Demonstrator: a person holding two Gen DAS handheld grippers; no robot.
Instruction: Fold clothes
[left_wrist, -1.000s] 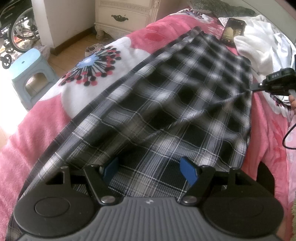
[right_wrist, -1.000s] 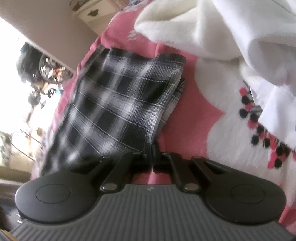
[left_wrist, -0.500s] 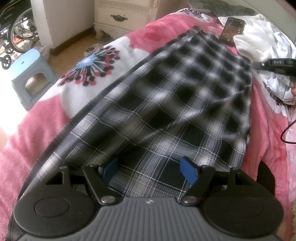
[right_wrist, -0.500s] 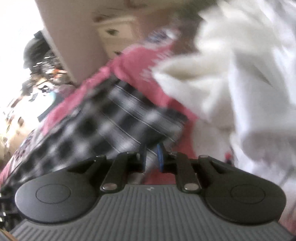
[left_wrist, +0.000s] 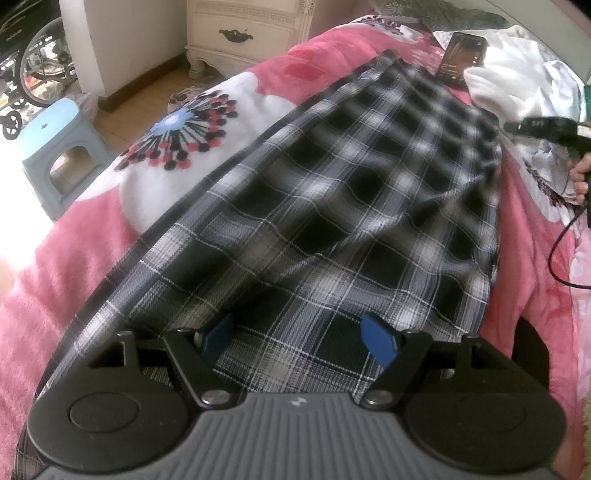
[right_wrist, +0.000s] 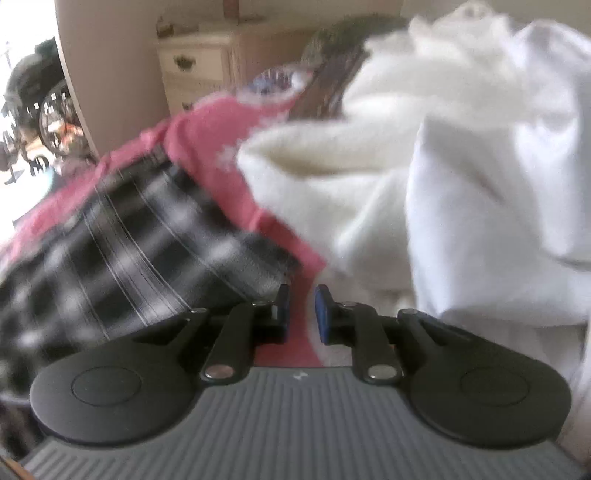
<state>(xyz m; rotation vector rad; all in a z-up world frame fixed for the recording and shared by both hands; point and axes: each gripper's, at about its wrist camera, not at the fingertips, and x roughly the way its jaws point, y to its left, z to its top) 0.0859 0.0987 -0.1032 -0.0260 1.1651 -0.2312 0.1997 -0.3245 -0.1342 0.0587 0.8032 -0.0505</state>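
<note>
Lying lengthwise on the bed (left_wrist: 44, 266), the plaid garment (left_wrist: 332, 206) is the reference for this entry: a long narrow strip with what look like doubled edges, so a lengthwise fold appears to be done; it carries some ripples across its middle. Left gripper (left_wrist: 299, 339): at the garment's near end, jaws spread wide, cloth lying between the blue pads without being pinched. Right gripper (right_wrist: 301, 314): beside the garment's far right corner, above pink blanket, jaws a little apart with nothing between them; the same tool shows at the right edge of the left view, with a hand (left_wrist: 580, 177) on it, clear of the cloth. White pile (left_wrist: 517, 74): past the garment's far right corner, unfolded, probably still to do. Phone (left_wrist: 461, 55): just beyond the garment's far end. Stool (left_wrist: 55, 147) and dresser (left_wrist: 243, 33): on the floor, well to the garment's left. Judged status: one garment partly folded; the crosswise folds, far end brought to near end, remain, then the white pile. Neither gripper currently holds cloth.
</note>
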